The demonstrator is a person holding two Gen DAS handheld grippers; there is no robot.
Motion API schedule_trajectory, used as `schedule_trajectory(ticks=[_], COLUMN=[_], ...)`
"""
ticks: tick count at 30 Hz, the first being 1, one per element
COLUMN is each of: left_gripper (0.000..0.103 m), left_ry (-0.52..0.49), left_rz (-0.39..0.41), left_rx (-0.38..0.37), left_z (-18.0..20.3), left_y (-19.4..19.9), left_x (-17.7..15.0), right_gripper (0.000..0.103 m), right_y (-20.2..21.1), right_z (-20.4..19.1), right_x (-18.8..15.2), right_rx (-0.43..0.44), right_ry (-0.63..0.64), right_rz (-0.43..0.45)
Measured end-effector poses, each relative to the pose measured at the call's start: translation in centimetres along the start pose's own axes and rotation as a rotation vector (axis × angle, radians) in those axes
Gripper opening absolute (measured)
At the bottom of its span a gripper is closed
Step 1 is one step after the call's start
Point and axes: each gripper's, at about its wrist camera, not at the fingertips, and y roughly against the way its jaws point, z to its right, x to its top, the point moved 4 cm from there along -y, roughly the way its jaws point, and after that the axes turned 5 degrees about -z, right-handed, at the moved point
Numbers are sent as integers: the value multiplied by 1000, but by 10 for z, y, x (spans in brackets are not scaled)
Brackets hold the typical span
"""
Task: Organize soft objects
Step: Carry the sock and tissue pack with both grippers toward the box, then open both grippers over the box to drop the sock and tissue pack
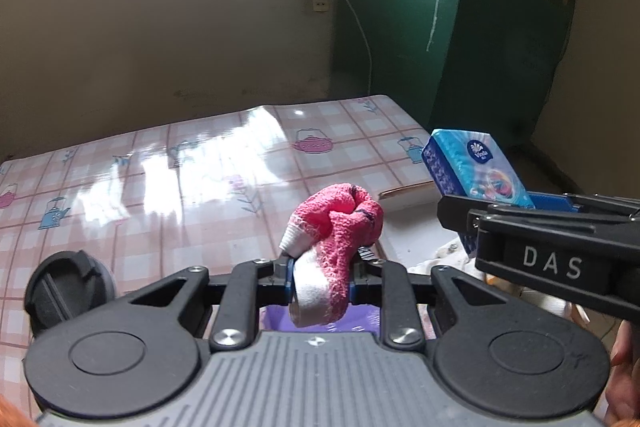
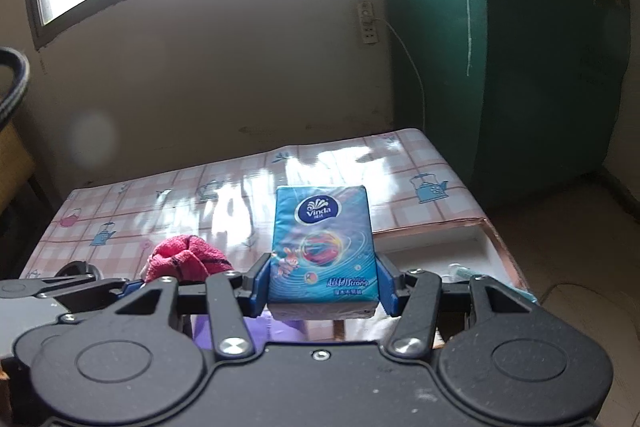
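My left gripper is shut on a pink and white sock, bunched up and held above the table. My right gripper is shut on a blue Vinda tissue pack, held upright above the table's near right part. In the left wrist view the tissue pack and the right gripper's body show at the right. In the right wrist view the sock shows at the left, beside the left gripper's body. Both grippers are side by side, close together.
A table with a pink checked teapot-print cloth stretches ahead to a beige wall. A white tray or box sits at the table's near right. A purple item lies below the grippers. A green cabinet stands at the right.
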Motion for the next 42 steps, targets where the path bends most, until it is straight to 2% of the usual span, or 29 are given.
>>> schedule_trajectory(ticks=[14, 27, 30, 31, 32, 34, 39, 40, 42], left_gripper=[25, 26, 27, 28, 30, 31, 31, 33, 47], left_ry=[-37, -51, -45, -42, -41, -43, -40, -44, -65], left_rz=[-14, -38, -42, -41, -37, -31, -26, -27, -30], left_rx=[-52, -158, -195, -207, -220, -240, -276, -279, -289], left_z=[34, 66, 74, 77, 79, 83, 89, 90, 97], left_y=[-23, -48, -55, -57, -59, -62, -66, -67, -72], left_x=[6, 6, 9, 10, 11, 12, 15, 16, 18], right_gripper=[63, 63, 66, 76, 78, 77, 77, 78, 78], right_y=[3, -18, -25, -27, -27, -24, 0, 2, 8], right_z=[46, 95, 103, 105, 108, 111, 119, 120, 122], right_x=[5, 14, 17, 19, 20, 18, 10, 10, 8], right_rx=[-47, -97, -97, -102, -98, -78, -107, -109, -119], right_ry=[-28, -51, -50, -51, -58, -76, -94, -95, -93], right_rz=[-8, -64, -49, -40, -33, -32, 13, 23, 33])
